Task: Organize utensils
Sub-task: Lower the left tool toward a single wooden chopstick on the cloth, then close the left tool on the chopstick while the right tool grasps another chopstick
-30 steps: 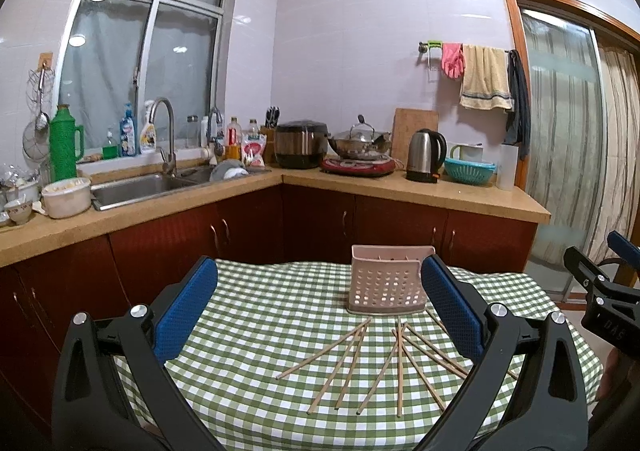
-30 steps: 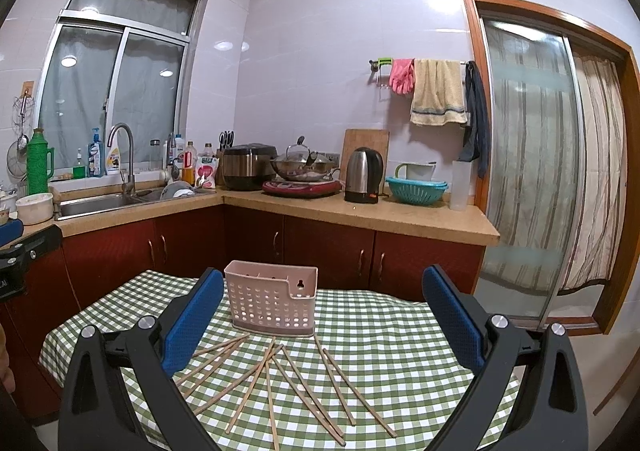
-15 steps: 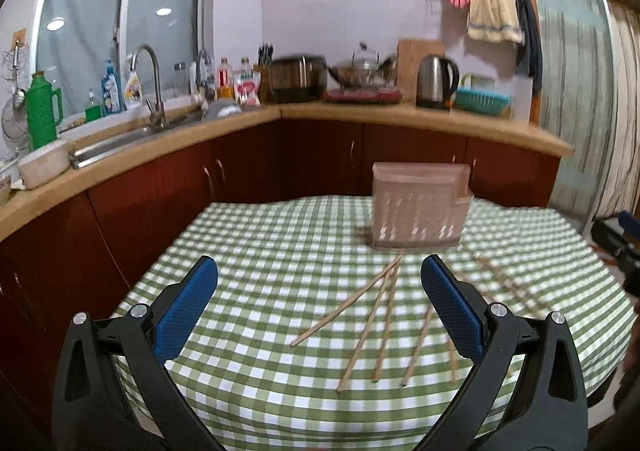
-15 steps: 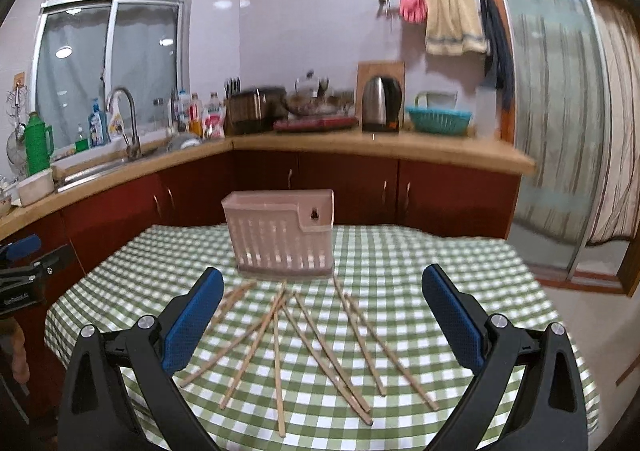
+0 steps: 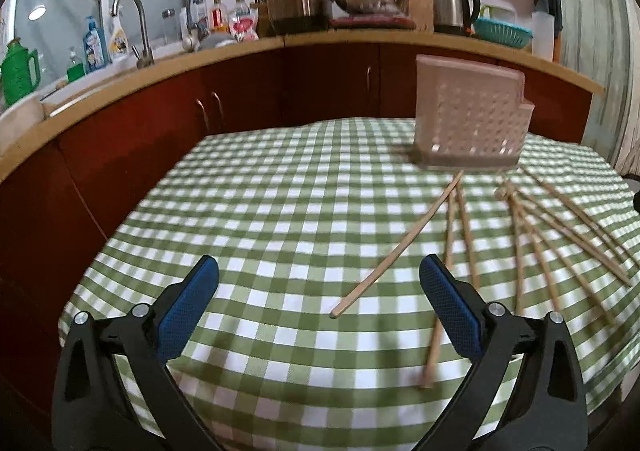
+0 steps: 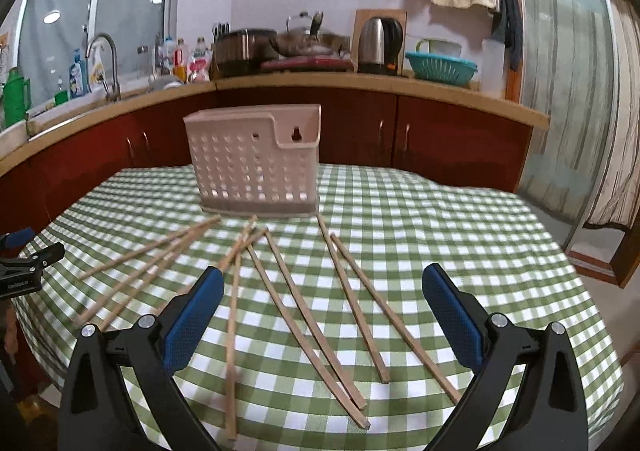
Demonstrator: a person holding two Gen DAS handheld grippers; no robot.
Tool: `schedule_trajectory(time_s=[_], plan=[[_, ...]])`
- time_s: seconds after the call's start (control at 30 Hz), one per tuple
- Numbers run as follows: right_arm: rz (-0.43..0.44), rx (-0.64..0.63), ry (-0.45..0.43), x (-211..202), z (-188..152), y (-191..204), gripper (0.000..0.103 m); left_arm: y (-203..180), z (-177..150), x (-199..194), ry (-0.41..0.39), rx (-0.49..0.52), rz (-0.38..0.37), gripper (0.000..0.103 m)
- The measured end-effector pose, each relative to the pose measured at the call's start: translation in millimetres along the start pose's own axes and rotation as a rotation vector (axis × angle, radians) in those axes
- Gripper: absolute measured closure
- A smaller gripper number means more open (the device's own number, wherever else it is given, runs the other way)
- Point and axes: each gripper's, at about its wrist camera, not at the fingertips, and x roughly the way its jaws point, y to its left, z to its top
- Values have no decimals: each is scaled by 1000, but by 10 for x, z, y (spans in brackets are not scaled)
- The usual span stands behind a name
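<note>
Several wooden chopsticks (image 6: 308, 315) lie fanned out on the green checked tablecloth (image 6: 440, 235), in front of a pink perforated utensil holder (image 6: 256, 163) that stands upright. My right gripper (image 6: 322, 311) is open and empty, low over the middle chopsticks. My left gripper (image 5: 318, 303) is open and empty, over the table's left part, with the near end of one chopstick (image 5: 394, 247) between its fingers' line. The holder also shows in the left wrist view (image 5: 468, 115), at the far right. The left gripper shows at the left edge of the right wrist view (image 6: 24, 271).
The round table's edge (image 5: 100, 275) drops off at the left and front. Dark red cabinets (image 6: 440, 135) with a counter run behind the table. On the counter are a sink tap (image 5: 136, 27), bottles, pots, a kettle (image 6: 378, 39) and a teal basket (image 6: 440, 67).
Both grippers have moved forward and down toward the table. The chopsticks and holder now look larger and closer. Both stay open and empty.
</note>
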Motion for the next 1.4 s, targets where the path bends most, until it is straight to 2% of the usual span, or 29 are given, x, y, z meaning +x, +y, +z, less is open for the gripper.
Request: schedule_trajectory(time_s=[0.07,0.3,0.43,0.5,0.6,0.67,0.83,1.0,1.07,1.13,1.27,1.4], plan=[[-1,0,9,54,-13,-13,6,8,-53,130,18,19,0,13],[2,-8,34,212,-73,-23,6,-6,-118,390,43,50,-22,22],[2,-7,45,264,-76,-13,6,-14,-155,505,76,68,-45,36],[3,-7,46,273,-81,-19,6,-4,-179,557,105,65,-88,41],[6,-1,48,289,-78,-22,6,-3,-189,559,107,52,-119,49],[8,3,48,302,-80,-23,6,-28,-192,541,112,53,-145,63],[11,9,45,306,-94,-24,6,-125,-198,509,121,71,-193,85],[14,21,41,300,-101,-64,6,-195,-220,472,116,92,-170,88],[15,22,42,305,-105,-76,6,-195,-235,467,103,97,-136,75],[18,22,42,305,-108,-87,6,-155,-235,471,102,80,-134,75],[20,17,44,303,-124,-104,6,-132,-241,459,108,70,-172,86],[23,6,59,310,-173,-129,6,-213,-252,432,91,122,-146,88]])
